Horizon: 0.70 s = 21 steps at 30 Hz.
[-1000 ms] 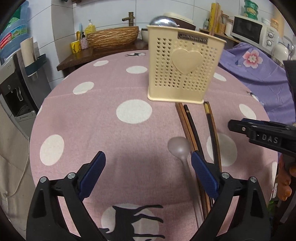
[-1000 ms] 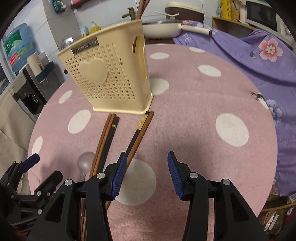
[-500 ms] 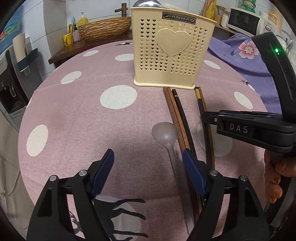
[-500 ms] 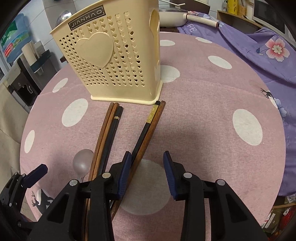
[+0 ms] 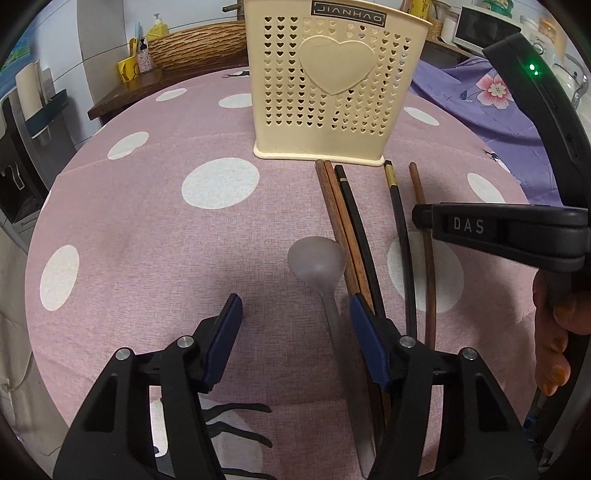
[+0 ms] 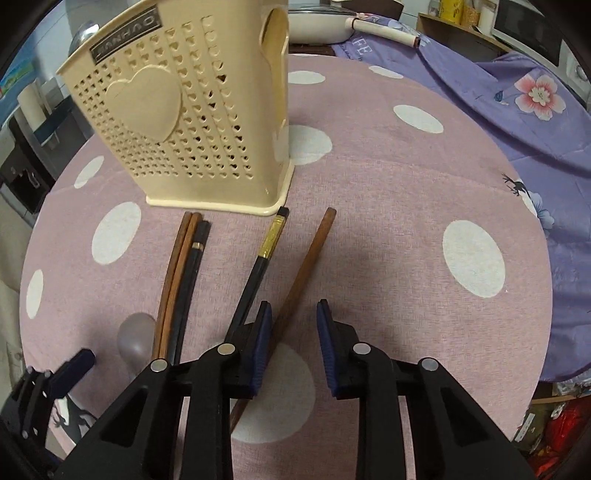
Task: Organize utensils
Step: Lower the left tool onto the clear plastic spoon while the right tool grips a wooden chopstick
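Where the utensils lie: chopsticks and spoon flat before the upright holder.
Left gripper: released, straddling the spoon handle.
Right gripper: released, brown chopstick between its fingers.
Surface: pink dotted tablecloth.
Room: microwave behind.

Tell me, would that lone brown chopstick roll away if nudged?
Probably. The brown chopstick looks round and smooth, lying loose on the tablecloth, so it may roll. It seems stiff and light. Being so thin, it could slip between the right tongs.
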### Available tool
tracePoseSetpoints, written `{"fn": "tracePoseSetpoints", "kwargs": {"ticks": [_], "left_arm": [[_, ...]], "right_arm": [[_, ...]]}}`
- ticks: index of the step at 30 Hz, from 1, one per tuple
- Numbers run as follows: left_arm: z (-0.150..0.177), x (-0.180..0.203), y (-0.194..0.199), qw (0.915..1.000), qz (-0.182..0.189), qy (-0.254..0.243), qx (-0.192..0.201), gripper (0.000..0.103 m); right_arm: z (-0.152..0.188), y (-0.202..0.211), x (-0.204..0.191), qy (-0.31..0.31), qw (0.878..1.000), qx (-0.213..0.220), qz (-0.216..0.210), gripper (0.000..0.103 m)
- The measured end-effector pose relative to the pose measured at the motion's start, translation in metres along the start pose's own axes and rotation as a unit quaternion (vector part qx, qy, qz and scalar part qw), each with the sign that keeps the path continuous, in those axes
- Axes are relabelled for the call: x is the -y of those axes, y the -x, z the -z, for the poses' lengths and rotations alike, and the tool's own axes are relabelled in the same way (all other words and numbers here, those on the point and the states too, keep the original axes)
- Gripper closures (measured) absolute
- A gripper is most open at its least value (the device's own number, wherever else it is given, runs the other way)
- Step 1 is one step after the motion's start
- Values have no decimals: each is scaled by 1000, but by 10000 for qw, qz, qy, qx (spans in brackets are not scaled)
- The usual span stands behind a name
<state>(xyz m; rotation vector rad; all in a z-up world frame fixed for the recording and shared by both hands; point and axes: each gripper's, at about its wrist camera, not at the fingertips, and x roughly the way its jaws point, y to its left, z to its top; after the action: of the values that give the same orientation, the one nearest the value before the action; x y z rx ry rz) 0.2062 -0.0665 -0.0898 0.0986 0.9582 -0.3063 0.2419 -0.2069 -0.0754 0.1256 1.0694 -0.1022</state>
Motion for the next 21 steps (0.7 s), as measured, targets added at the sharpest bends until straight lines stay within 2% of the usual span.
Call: {"fn": "tracePoseSetpoints", "kwargs": {"ticks": [9,13,18,21], "left_arm": [[-13,3,-11,9996,-246,-72,-88,43],[-24,4,-17,9994,-292,-21,-195,44],[-33,5,-21,9991,-288,55,-318,54],[-36,6,-22,9989,-255,79,-373,62]], "right_arm": [[-5,-3,3,-217,9997,-32,-49,80],[-13,-6,7,-405,9991,-75,-87,85],[-25,-13,13,-719,9972,-140,-181,93],[-29,-17,15,-826,9961,-159,-254,93]]}}
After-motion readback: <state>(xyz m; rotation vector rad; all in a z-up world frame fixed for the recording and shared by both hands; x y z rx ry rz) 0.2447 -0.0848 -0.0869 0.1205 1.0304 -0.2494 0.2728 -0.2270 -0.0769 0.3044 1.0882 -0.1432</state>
